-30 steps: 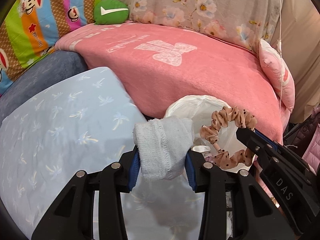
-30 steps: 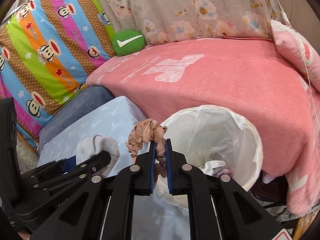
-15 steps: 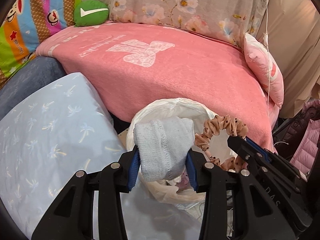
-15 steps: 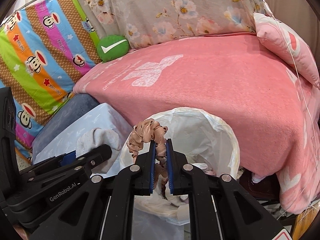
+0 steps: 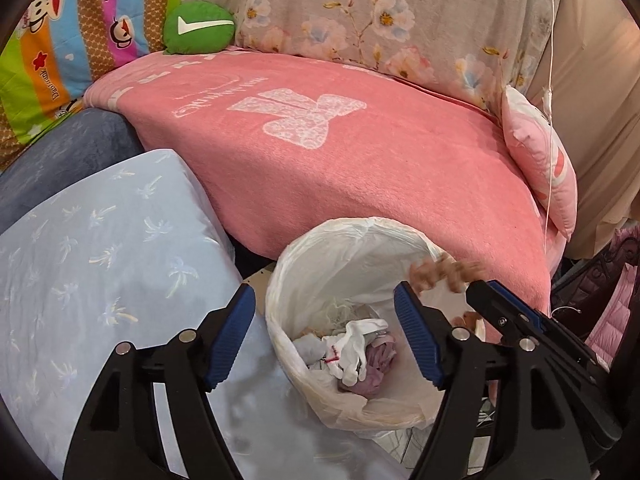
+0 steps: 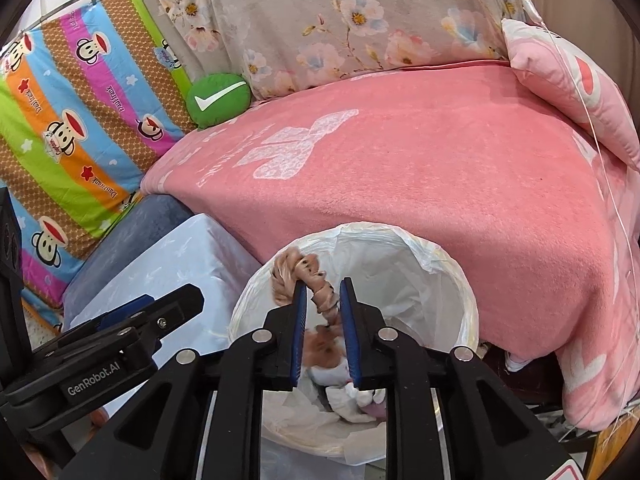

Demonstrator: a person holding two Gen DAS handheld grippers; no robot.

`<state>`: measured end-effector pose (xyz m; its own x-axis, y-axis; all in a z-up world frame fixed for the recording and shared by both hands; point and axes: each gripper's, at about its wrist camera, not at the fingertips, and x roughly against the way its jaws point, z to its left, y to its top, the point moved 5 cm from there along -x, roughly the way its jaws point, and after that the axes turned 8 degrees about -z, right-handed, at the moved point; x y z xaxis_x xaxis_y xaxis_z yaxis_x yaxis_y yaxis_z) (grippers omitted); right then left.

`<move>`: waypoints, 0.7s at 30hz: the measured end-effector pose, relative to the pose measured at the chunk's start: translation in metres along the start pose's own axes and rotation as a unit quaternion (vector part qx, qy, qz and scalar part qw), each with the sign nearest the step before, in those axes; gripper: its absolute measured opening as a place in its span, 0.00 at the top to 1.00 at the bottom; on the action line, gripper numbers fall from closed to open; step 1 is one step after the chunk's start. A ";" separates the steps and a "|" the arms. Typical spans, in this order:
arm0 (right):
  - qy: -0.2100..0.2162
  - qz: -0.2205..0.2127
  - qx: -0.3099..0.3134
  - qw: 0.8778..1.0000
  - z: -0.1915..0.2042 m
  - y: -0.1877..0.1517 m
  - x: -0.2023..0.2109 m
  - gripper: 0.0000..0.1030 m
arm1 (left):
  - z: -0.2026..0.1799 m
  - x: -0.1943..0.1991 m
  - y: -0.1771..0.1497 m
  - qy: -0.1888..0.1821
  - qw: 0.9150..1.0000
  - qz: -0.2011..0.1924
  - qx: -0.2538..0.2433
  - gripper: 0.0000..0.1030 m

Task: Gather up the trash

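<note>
Left gripper [image 5: 324, 336] just sprung wide and empty over the lined bin [image 5: 280, 280], right gripper [image 6: 323, 322] freshly parted around a loose scrunchie [image 6: 316, 280]

I am in a home bedroom: a bed under a pink blanket [image 5: 360, 168], floral bedding [image 5: 380, 20], a cartoon-monkey quilt [image 6: 72, 120], pillows and a lined wastebasket [image 5: 320, 264] beside it.

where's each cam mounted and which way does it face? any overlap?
Left wrist: on the left gripper, looking down along its open fingers into the bin; right gripper at right edge.
Right wrist: on the right gripper, facing the bin; scrunchie between its just-opening jaws; left gripper at lower left.
Shared: bin, pink blanket, green cushion.
</note>
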<state>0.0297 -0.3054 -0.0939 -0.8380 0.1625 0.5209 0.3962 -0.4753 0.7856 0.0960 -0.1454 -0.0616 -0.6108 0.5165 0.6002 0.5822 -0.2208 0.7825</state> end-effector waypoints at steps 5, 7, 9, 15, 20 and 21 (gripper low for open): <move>0.006 -0.012 0.002 1.000 0.006 0.008 0.004 0.71 | 0.011 0.010 0.001 0.012 1.000 -0.013 0.006 0.24; 0.008 -0.015 0.004 1.000 0.008 0.010 0.006 0.71 | 0.014 0.013 0.000 0.016 1.000 -0.018 0.007 0.23; 0.010 -0.016 0.006 1.000 0.011 0.011 0.008 0.70 | 0.016 0.015 -0.001 0.021 1.000 -0.020 0.005 0.23; 0.012 -0.012 0.029 0.999 0.022 0.005 0.018 0.64 | 0.022 0.020 -0.006 0.034 0.999 -0.022 -0.001 0.22; 0.003 -0.006 0.057 0.998 0.029 -0.006 0.026 0.59 | 0.023 0.028 -0.013 0.048 0.998 -0.025 -0.011 0.22; 0.001 -0.007 0.063 0.998 0.030 -0.007 0.028 0.54 | 0.023 0.029 -0.015 0.050 0.998 -0.026 -0.013 0.21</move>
<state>0.0143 -0.2717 -0.0753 -0.8442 0.1667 0.5095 0.4286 -0.3611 0.8282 0.0821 -0.1081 -0.0594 -0.6910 0.4430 0.5712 0.5355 -0.2171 0.8162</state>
